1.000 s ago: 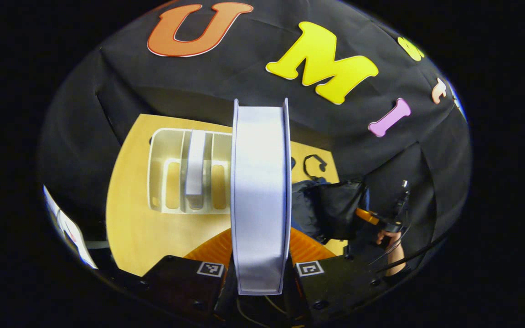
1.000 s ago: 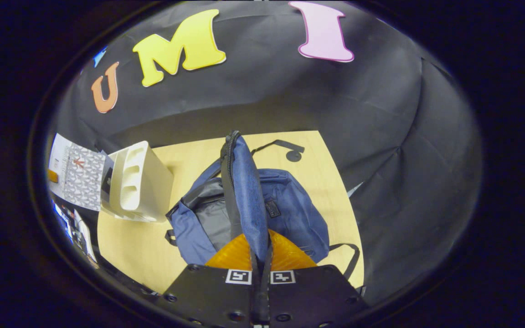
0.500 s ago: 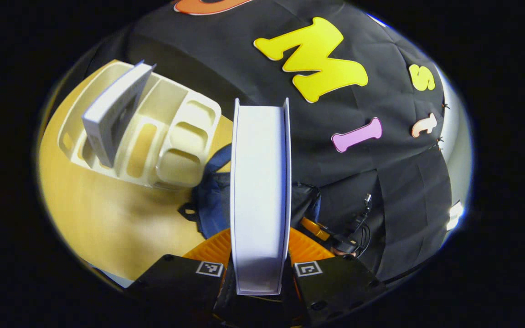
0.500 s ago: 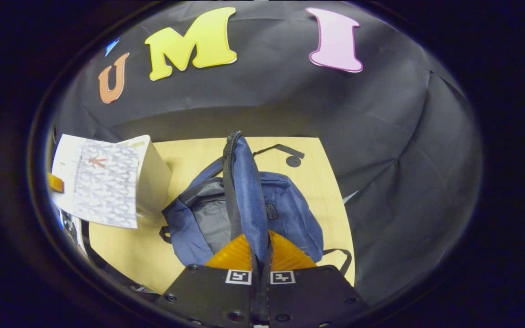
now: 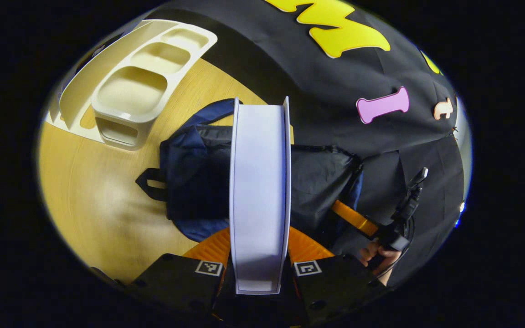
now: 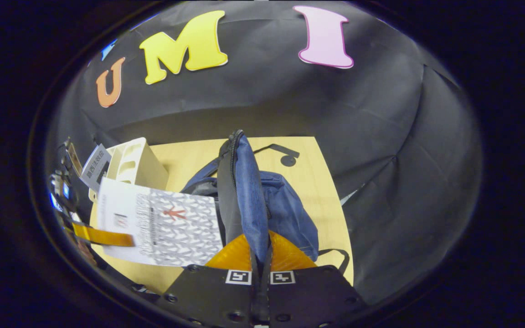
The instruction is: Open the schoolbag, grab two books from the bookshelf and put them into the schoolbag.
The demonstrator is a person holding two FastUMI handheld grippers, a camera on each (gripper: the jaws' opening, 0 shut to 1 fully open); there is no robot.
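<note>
Slim book (image 5: 259, 191) over floppy schoolbag (image 5: 189, 168) (gaping).

A light wooden tabletop (image 6: 317, 182) is standing inside the booth, with creased black cloth (image 6: 381, 136) hanging behind and to its side; soft light is gleaming on the wood grain.

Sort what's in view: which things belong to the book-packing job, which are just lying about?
Job:
- schoolbag, its flap pinched by the right gripper
- book in the left gripper, over the bag
- second book standing in the bookshelf

Lying about:
- table
- black strap and disc behind the bag
</note>
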